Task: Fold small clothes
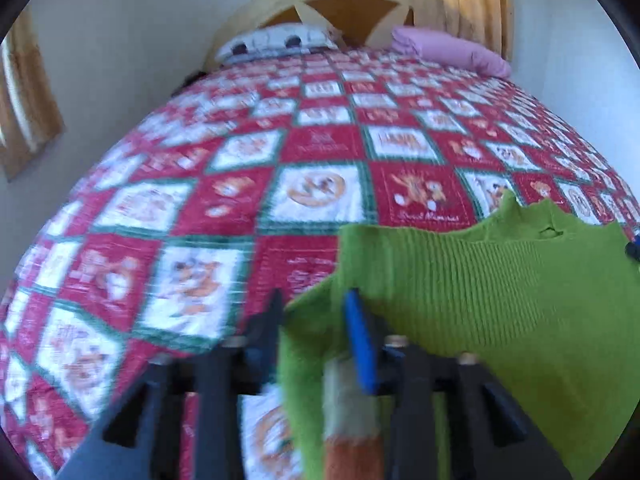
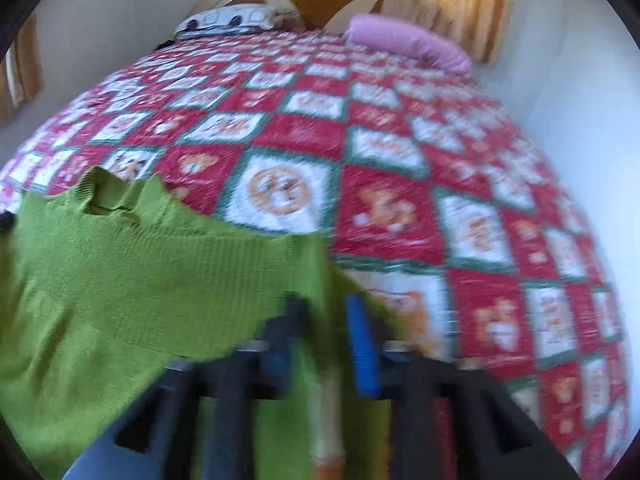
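You are holding the green sweater [image 1: 460, 280] stretched between both tools over the bed [image 1: 240, 208] — the left tool [image 1: 316, 316] is pinching one shoulder edge, the right tool [image 2: 328, 320] the other, each with cloth between its fingers. The collar is sagging in the middle. You are likely spreading it out — next you need to lay it flat on the quilt without wrinkles.

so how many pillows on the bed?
2, both by the headboard: patterned white pillow on the left, pink pillow on the right. The green sweater hides the near bed area.
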Available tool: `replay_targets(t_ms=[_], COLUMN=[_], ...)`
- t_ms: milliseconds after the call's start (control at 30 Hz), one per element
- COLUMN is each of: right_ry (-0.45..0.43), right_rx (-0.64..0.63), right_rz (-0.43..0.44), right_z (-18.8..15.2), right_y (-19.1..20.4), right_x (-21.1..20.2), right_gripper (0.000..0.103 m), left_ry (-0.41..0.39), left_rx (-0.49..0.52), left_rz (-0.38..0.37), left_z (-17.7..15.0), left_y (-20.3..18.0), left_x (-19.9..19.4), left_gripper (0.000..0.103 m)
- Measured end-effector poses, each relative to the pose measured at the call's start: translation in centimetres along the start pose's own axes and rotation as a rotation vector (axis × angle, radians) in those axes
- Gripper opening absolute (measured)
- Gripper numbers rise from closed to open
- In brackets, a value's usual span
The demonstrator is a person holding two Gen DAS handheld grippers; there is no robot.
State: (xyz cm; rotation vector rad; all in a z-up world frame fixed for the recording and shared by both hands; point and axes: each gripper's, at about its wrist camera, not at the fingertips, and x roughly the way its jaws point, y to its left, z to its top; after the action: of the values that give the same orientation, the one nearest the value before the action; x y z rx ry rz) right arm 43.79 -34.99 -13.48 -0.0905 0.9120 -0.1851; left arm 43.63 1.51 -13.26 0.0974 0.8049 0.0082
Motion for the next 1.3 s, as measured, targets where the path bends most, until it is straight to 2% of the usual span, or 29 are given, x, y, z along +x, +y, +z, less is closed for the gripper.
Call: replay_targets(t_ms=[33, 67, 167, 233, 300, 367, 433, 533, 633, 733, 800, 967, 1100, 1300], right_ry=[-0.028, -0.048, -0.049, 0.012, 0.081, 0.106, 0.063, 0.102, 0.105, 0.089, 0.080, -0.002, -0.057, -0.002], right_rx=[-0.014, -0.021, -0.023, -0.034, -0.057, -0.091, -0.099, 0.016, -0.001, 0.021, 0.047, 0.074, 0.039, 0.037], right_rz=[-0.034, -0.027, 0.176, 0.355, 0.448, 0.410, 0.309, 0.314, 0.223, 0.188, 0.196, 0.277, 0.256, 0.208], right_z=[-0.1, -0.3, -1.0, -1.9, -2.8, -3.3, -2.7, -0.8, 0.4, 0.7, 0.5, -2.0, -6.1, -11.8], right_y=[0.2, 0.5, 2.6, 5.4, 8.6, 10.9, 12.1, 11.5, 12.2, 12.2, 12.0, 10.3, 7.4, 3.5], right_x=[-1.4, -2.5, -5.6, -6.0, -5.1, -3.8, -3.3, -1.7, 0.1, 0.3, -0.2, -5.1, -9.0, -8.6], right_gripper=[0.048, 0.048, 0.048, 0.048, 0.048, 0.048, 0.057, 0.058, 0.058, 0.059, 0.059, 0.059, 0.060, 0.060], left_ry=[-0.033, -0.056, -0.066, -0.071, -0.058, -0.031, 0.011, 0.017, 0.013, 0.014, 0.021, 0.025, 0.038, 0.063], left_rx=[-0.005, -0.013, -0.037, -0.053, -0.029, 0.012, 0.011, -0.075, -0.112, -0.142, -0.165, -0.196, -0.210, -0.193], left_rz=[0.006, -0.011, -0.061, -0.099, -0.081, -0.043, 0.001, -0.041, -0.040, -0.051, -0.057, -0.090, -0.101, -0.073], left_z=[-0.4, -0.8, -2.6, -4.3, -5.8, -6.8, -7.9, -7.9, -8.3, -8.5, -8.6, -9.1, -9.2, -10.1], left_y=[0.4, 0.9, 1.4, 0.9, -0.5, -1.7, -1.7, -0.2, 0.3, 0.8, 1.2, 1.7, 1.9, 1.6], left_x=[-1.3, -2.4, -5.3, -6.7, -7.0, -6.1, -4.7, -4.4, -4.2, -4.1, -4.1, -4.3, -4.1, -4.7], left_gripper=[0.059, 0.059, 0.060, 0.068, 0.072, 0.072, 0.072, 0.075, 0.078, 0.084, 0.087, 0.089, 0.092, 0.096])
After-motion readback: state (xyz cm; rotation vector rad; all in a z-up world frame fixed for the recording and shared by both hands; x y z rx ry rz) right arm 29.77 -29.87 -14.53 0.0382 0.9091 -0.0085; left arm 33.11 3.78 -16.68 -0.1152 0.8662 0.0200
